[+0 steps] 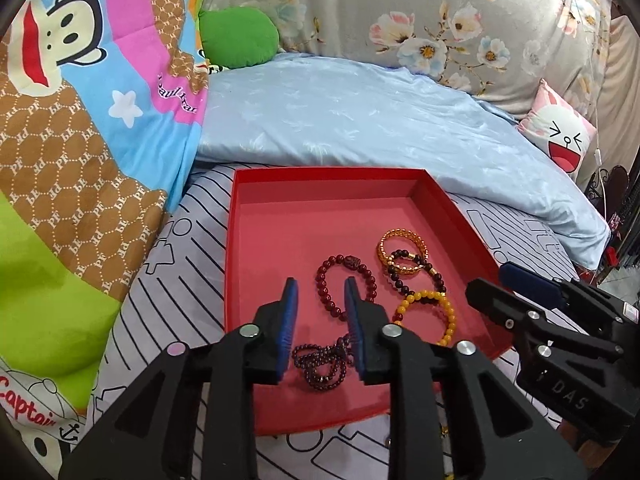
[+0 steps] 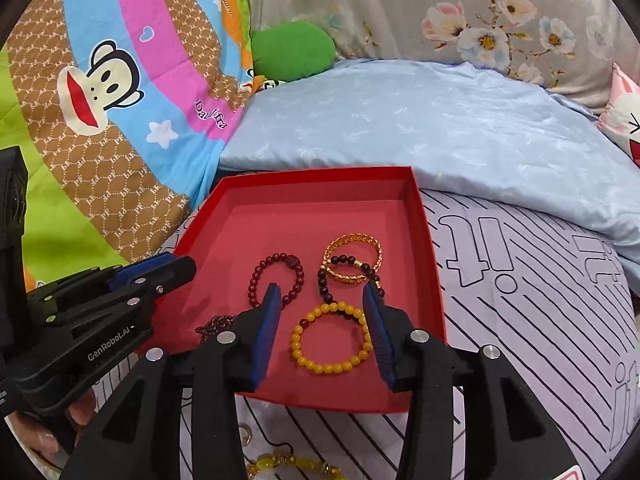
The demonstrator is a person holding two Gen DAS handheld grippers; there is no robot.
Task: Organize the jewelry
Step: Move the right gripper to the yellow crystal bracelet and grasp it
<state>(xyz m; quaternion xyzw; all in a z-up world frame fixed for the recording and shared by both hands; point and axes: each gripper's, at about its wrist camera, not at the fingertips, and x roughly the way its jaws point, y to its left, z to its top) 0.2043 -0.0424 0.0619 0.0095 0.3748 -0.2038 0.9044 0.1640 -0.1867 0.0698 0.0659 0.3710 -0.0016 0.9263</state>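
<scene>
A red tray [image 1: 280, 208] [image 2: 280, 192] lies on the bed. In it are a dark red bead bracelet [image 1: 326, 276] [image 2: 256, 276], a gold chain bracelet [image 1: 384, 240] [image 2: 340, 244], a dark bead bracelet with gold beads [image 1: 436, 276] [image 2: 322, 284], a yellow bead bracelet [image 1: 450, 312] [image 2: 324, 366] and a small-bead garnet strand [image 1: 320, 364] [image 2: 210, 326]. My left gripper [image 1: 320, 308] is open over the garnet strand. My right gripper [image 2: 322, 312] is open over the yellow bracelet. Each shows in the other's view, the right one [image 1: 516, 284] and the left one [image 2: 160, 268].
A folded light blue quilt [image 1: 360, 120] lies behind the tray. A cartoon monkey blanket [image 1: 80, 120] is at the left, with a green cushion [image 1: 236, 36] behind. More yellow jewelry [image 2: 280, 464] lies on the striped sheet in front of the tray.
</scene>
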